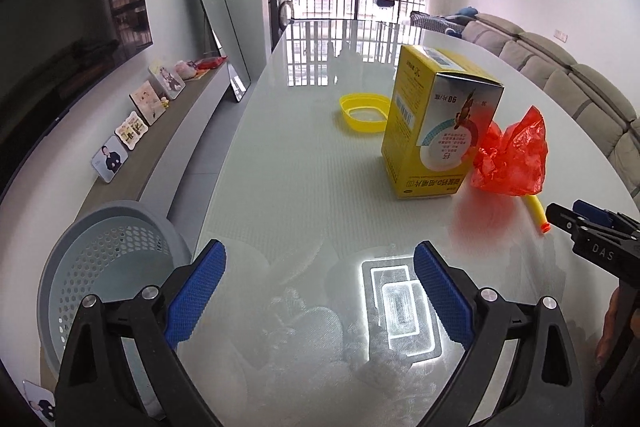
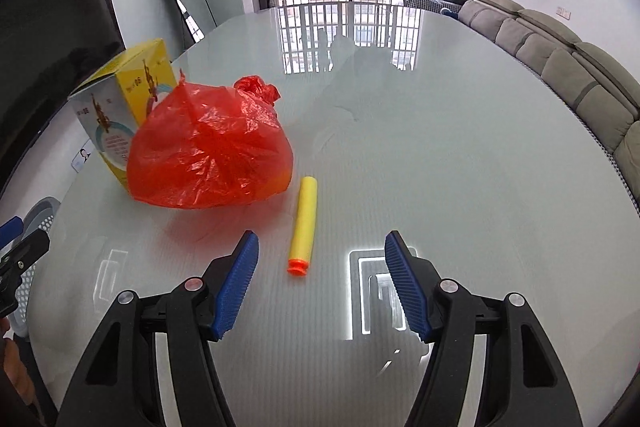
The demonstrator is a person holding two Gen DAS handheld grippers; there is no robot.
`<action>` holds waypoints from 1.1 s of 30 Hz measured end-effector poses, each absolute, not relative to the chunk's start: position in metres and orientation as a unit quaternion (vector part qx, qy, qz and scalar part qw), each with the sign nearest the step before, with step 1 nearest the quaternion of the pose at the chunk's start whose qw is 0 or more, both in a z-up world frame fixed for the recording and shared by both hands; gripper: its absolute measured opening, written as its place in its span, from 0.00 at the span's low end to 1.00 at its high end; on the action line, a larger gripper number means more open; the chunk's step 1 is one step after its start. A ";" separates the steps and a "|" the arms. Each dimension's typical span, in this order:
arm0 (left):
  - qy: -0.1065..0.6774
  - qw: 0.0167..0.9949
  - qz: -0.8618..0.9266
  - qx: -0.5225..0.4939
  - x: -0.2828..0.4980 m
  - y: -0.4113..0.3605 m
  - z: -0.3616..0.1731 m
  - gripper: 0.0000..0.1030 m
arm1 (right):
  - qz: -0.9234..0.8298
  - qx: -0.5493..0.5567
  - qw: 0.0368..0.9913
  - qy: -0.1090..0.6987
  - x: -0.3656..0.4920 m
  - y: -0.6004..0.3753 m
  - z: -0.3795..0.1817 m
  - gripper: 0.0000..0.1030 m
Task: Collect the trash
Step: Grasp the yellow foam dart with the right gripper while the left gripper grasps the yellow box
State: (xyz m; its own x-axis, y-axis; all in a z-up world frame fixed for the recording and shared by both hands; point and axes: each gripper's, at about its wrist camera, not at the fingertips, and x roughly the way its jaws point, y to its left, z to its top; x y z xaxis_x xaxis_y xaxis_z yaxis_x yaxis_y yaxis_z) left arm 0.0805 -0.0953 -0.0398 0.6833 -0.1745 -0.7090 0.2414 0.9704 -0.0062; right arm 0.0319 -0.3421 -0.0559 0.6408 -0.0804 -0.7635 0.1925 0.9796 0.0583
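Observation:
A yellow medicine box (image 1: 436,125) stands upright on the glass table (image 1: 304,187); it also shows in the right wrist view (image 2: 120,99). A crumpled red plastic bag (image 1: 512,159) lies against its right side, also in the right wrist view (image 2: 212,143). A yellow foam dart with an orange tip (image 2: 303,225) lies in front of the bag, partly seen in the left wrist view (image 1: 538,213). A yellow plastic ring lid (image 1: 364,111) lies behind the box. My left gripper (image 1: 320,267) is open and empty above the table. My right gripper (image 2: 322,255) is open and empty, just short of the dart.
A grey perforated basket (image 1: 104,267) stands on the floor left of the table, also in the right wrist view (image 2: 40,215). A low shelf with photo frames (image 1: 140,115), a TV and a leaning mirror (image 1: 216,27) line the left wall. A grey sofa (image 2: 560,55) runs along the right.

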 end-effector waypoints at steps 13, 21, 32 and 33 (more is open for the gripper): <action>0.391 0.912 -0.118 0.052 0.096 -0.116 -0.047 0.91 | -0.070 0.038 0.894 0.440 0.070 -0.344 -0.072 0.56; 0.393 0.911 -0.117 0.056 0.095 -0.121 -0.048 0.91 | -0.055 0.020 0.893 0.445 0.071 -0.329 -0.078 0.26; 0.381 0.914 -0.126 0.060 0.092 -0.134 -0.037 0.91 | -0.053 0.056 0.898 0.433 0.060 -0.340 -0.073 0.12; 0.378 0.915 -0.127 0.060 0.093 -0.136 -0.033 0.91 | -0.054 0.061 0.899 0.430 0.058 -0.341 -0.072 0.12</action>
